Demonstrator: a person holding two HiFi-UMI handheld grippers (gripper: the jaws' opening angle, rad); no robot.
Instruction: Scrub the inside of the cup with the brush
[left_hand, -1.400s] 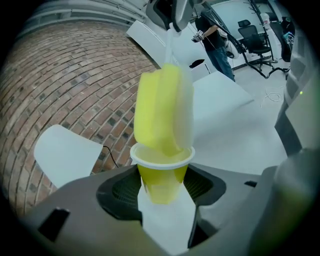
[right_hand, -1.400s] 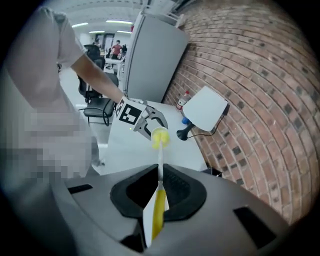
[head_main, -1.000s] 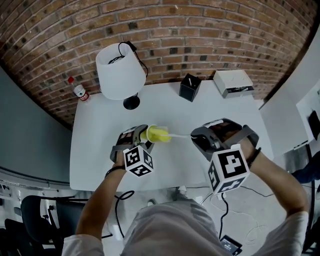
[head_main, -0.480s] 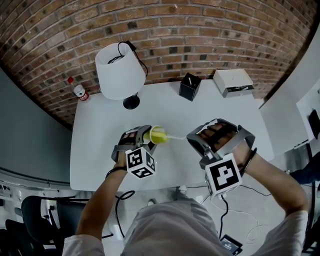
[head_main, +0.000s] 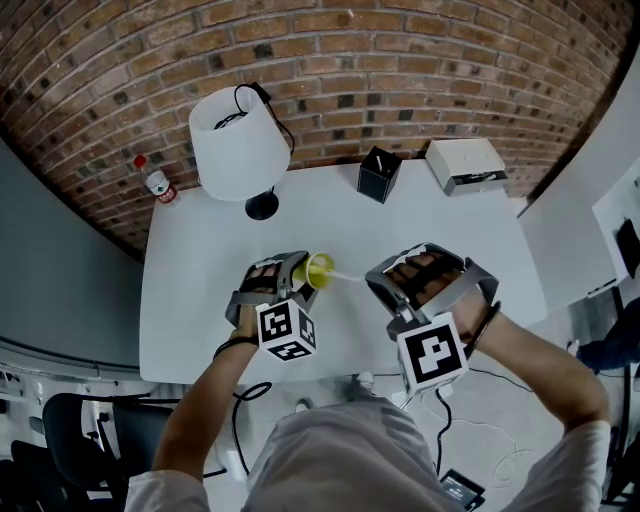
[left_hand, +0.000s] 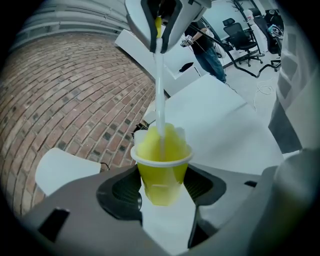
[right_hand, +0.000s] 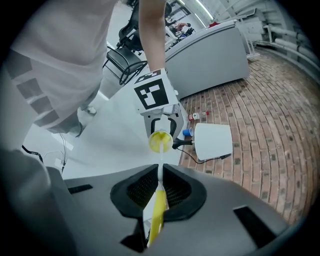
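Left gripper has its jaws spread wide and pressed on both sides of the yellow cup, so the cup is gripped and carried above the table, near its middle. It is tipped over so the mouth faces 3 o'clock in the head view, toward my other tool. Right gripper has its jaws nearly together, pinched on the yellow handle end of the brush. The thin white stem runs from there toward 9 o'clock into the cup, and the yellow head sits inside, filling most of the mouth with its top poking past the rim. My read: insertion is done and I'm mid-scrub. I can't tell how much of the wall or the bottom has been covered; no dirt or suds are visible either way. I judge what's left is working the head round the inside, pulling it out, and setting both down. The surface is a plain white tabletop, mostly bare. A white-shaded lamp stands at its 11 o'clock corner, a black box at 12, and a white box at 1. A small bottle with a red cap sits at 10, near the foot of the brick wall that curves along the far side. An office chair is at 8 o'clock, and cables trail on the floor near me.
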